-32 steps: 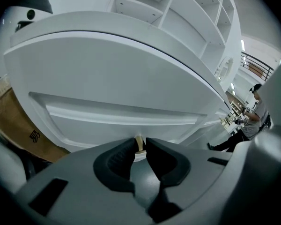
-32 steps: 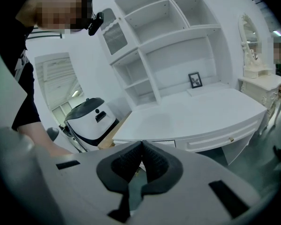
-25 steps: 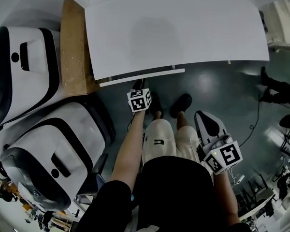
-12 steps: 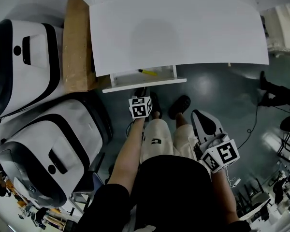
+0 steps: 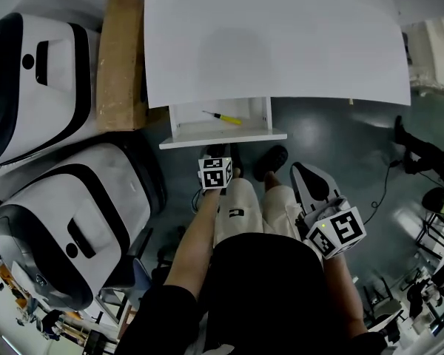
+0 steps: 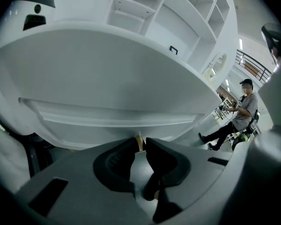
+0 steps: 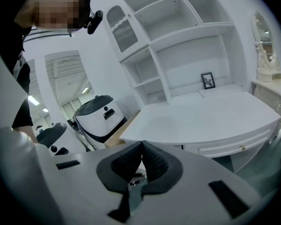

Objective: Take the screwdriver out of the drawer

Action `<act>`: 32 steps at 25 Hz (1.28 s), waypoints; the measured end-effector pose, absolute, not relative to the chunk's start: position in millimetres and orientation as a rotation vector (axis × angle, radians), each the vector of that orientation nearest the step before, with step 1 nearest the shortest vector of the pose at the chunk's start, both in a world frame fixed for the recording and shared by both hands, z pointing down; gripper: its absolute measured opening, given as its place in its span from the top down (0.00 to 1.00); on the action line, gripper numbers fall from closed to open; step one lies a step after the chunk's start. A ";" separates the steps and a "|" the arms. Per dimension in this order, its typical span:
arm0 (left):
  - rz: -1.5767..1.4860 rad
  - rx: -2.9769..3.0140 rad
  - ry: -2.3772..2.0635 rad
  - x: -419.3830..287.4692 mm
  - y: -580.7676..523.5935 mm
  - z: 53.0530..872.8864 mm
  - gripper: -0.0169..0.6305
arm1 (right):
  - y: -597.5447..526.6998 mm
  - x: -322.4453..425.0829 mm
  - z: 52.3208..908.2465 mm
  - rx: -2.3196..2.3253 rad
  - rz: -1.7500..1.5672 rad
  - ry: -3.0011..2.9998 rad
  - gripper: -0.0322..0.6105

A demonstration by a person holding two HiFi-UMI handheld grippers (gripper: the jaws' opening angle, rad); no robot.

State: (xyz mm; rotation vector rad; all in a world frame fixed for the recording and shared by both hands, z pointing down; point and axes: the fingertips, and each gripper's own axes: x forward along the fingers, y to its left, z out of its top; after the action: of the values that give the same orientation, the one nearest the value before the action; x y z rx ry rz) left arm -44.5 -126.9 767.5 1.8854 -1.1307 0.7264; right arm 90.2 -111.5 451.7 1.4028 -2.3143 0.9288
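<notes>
- Closest to us, the right tongs (image 7: 142, 144) hang by our right hip above the dark floor (image 5: 333, 146). Their black pads are pressed together with nothing between them.
- Next out, our left arm reaches forward over our pale shorts and black shoes, and the left tongs (image 6: 139, 146) point down at the drawer front.
- In the left gripper view those tongs are clamped on a small brass-coloured knob (image 6: 139, 138), which shows as a sliver between the pad tips.
- Right there is the drawer (image 5: 229, 137), white and pulled out from under the table (image 5: 274, 43), with its front panel just ahead of the left marker cube.
- Inside it lies the screwdriver (image 5: 223, 117), flat on the drawer bottom and slanted. Its yellow handle is toward the right and its dark shaft toward the left. It sits clear of both side walls, and neither pair of tongs touches it.
- To our left, two big white-and-black machines (image 5: 81, 220) stand on the floor, with a brown board (image 5: 122, 58) just beside the table's left edge.
- Farther back, the right gripper view shows a white shelf unit (image 7: 178, 41) rising behind the table, with a small framed picture (image 7: 207, 80) standing at its foot.
- Farthest off, in the left gripper view, a person (image 6: 239, 116) stands well beyond the table's right end.
</notes>
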 end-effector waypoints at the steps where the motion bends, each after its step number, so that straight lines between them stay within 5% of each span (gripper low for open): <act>1: 0.722 1.878 -1.130 -45.2 -121.1 767.6 0.84 | -111.6 88.7 451.9 1.395 0.926 -2.317 0.92; 32: 0.662 1.809 -1.124 -55.0 -33.9 769.2 0.84 | -109.8 52.6 464.5 1.132 0.891 -2.363 0.92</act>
State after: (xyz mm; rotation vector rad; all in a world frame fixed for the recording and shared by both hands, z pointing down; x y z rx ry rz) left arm -55.0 -33.9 769.2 1.8089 -1.1238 0.6622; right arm 52.6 -109.8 464.5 1.1319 -2.3626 0.8914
